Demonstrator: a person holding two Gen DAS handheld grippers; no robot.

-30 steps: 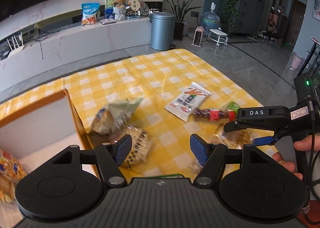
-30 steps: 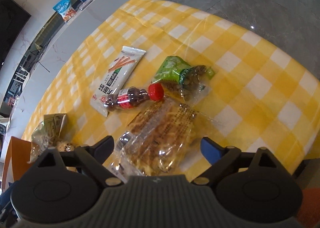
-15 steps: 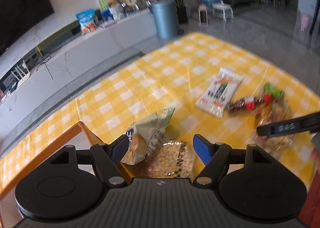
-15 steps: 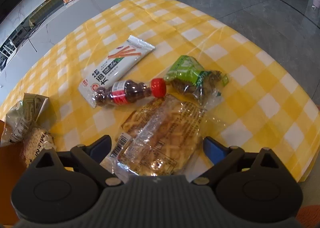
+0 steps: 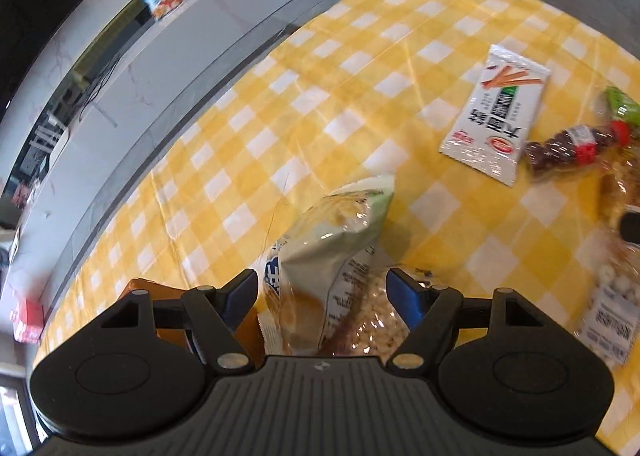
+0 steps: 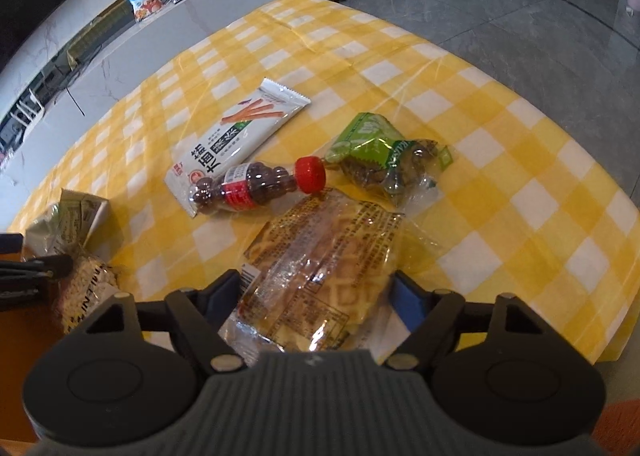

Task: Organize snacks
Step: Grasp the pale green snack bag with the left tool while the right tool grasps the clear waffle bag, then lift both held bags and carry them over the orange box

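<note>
Both hands seem to be at the pick-up step of sorting the snacks on the yellow-and-white checked tablecloth point(image 6: 500, 144). The right gripper point(image 6: 316, 292) has just been closing its jaws around the clear crinkly packet of golden waffle-pattern biscuits point(image 6: 320, 268), which lies between the blue pads; whether the pads already press the wrapper is hard to tell, so I count them as not yet clamped. The left gripper point(image 5: 322, 292) stands wide, its jaws having just been opening, astride the pale green-and-white crumpled bag point(image 5: 336, 240) and the clear packet of small pale puffs point(image 5: 372, 320) lying against it; nothing is pinched. Next, each hand probably needs to close on one packet alone and carry it to the orange-rimmed box point(image 5: 148, 288), whose corner shows at seven o'clock in the left wrist view. Farther out at one to two o'clock lie the white flat stick-snack packet point(image 6: 240, 140), the small clear red-capped bottle of dark round sweets point(image 6: 256, 188) and the green-and-clear bag of brown nuts point(image 6: 384, 164). The box's inside is hidden by the gripper body; the packets' near ends are cut off likewise; a white-beaded packet point(image 5: 612, 308) at four o'clock is blurred.
</note>
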